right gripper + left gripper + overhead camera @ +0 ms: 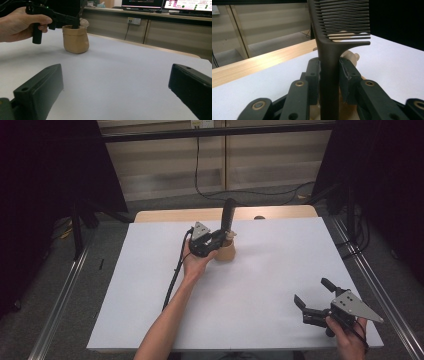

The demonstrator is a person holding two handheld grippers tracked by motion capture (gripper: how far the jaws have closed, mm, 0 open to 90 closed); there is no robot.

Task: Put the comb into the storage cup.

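No brand, label or legible writing on comb, pouch or either claw; monitor text at far wall in right gripper view too small to read.

Left claw (223,236) clamped on handle of black comb (228,215), jaws pressed flat to both sides of shaft. Comb matte hard plastic, slim straight handle, row of fine parallel teeth (344,17) jutting to one side up top. Held upright, lower end inside tan pouch (226,251), approx. worktop centre, toward far edge.

Pouch (75,38) soft, looks like kraft paper or canvas w/ rolled rim, squat rounded shape, slightly wrinkled. Pale rounded item (84,22) poking out of mouth beside comb; material can't tell.

Right claw (308,304) apart, nothing between jaws, hovering near front right corner, well apart from pouch. Jaws blocky, matte black, small screw holes. Grey three-cornered plate (356,305) on top, flat metal look.

Worktop (280,270) covered by smooth white sheet, pale wood strip (262,62) bare along far edge.
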